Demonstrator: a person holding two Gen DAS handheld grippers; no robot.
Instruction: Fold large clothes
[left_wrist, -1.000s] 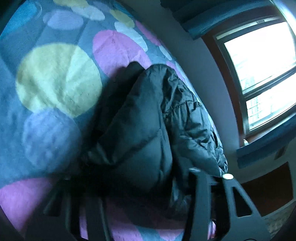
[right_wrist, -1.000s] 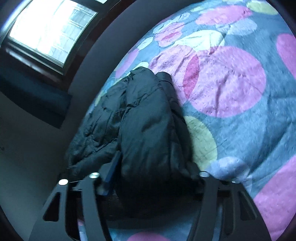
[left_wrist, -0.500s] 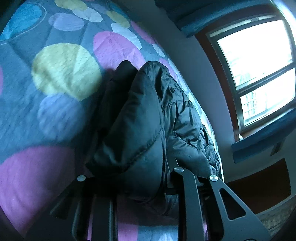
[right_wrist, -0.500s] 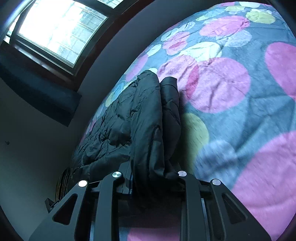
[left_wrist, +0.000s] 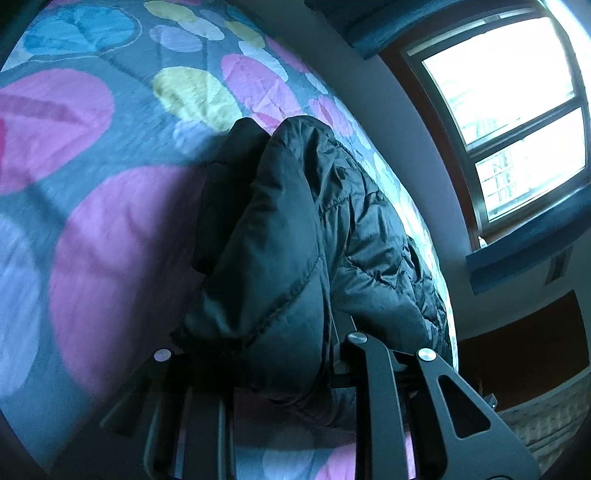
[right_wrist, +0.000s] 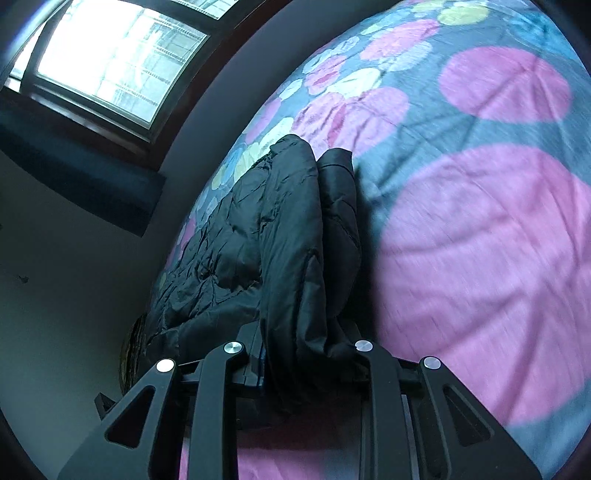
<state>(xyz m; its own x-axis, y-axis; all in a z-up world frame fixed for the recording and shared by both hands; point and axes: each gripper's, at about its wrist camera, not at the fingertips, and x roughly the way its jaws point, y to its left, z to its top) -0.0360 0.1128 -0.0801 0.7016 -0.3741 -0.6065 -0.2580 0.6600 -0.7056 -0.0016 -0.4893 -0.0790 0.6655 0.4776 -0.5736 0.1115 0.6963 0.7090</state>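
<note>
A black quilted puffer jacket (left_wrist: 295, 236) hangs in thick folds from both grippers above a bed. My left gripper (left_wrist: 266, 354) is shut on one bunched edge of the jacket. The jacket also shows in the right wrist view (right_wrist: 295, 240), where my right gripper (right_wrist: 299, 350) is shut on another bunched edge. The far part of the jacket trails down toward the wall side of the bed. The fingertips are hidden in the fabric.
The bed has a grey cover with large pink, yellow and blue circles (left_wrist: 110, 240), also seen in the right wrist view (right_wrist: 480, 258). A grey wall and a bright window (left_wrist: 509, 122) run along the bed's far side.
Both grippers have closed tighter on the jacket and lifted it higher off the bed. The cover now lies farther below and the jacket hangs in longer folds.
</note>
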